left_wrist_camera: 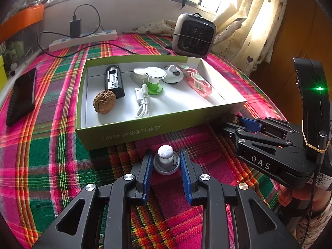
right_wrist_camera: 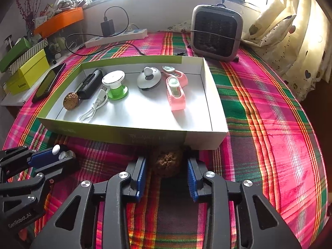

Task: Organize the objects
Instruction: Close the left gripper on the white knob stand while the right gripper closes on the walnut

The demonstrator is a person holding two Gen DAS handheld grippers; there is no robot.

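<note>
Two pickups going at once on the desk (right_wrist_camera: 269, 108). Left hand-held gripper (left_wrist_camera: 166, 162) clamped on a small white-knobbed gadget (left_wrist_camera: 165, 157), right hand-held gripper (right_wrist_camera: 167, 167) straddling a walnut (right_wrist_camera: 167, 164) just outside the box (right_wrist_camera: 132, 138), hard to say if gripping yet. Best to squeeze that round shell dead centre, then lift clear over the wall. Already inside: another walnut (right_wrist_camera: 71, 101), white cable (right_wrist_camera: 94, 108), green spool (right_wrist_camera: 115, 87), pink clips (right_wrist_camera: 176, 95)

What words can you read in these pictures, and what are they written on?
"DAS": on the right tool's black body.
"GenRobot.AI": on the left tool's body.
Chinese print on the green box's front wall: upside down, unreadable.
Word on the yellow box: too small.
Sticker on the right tool's handle: too small.
</note>
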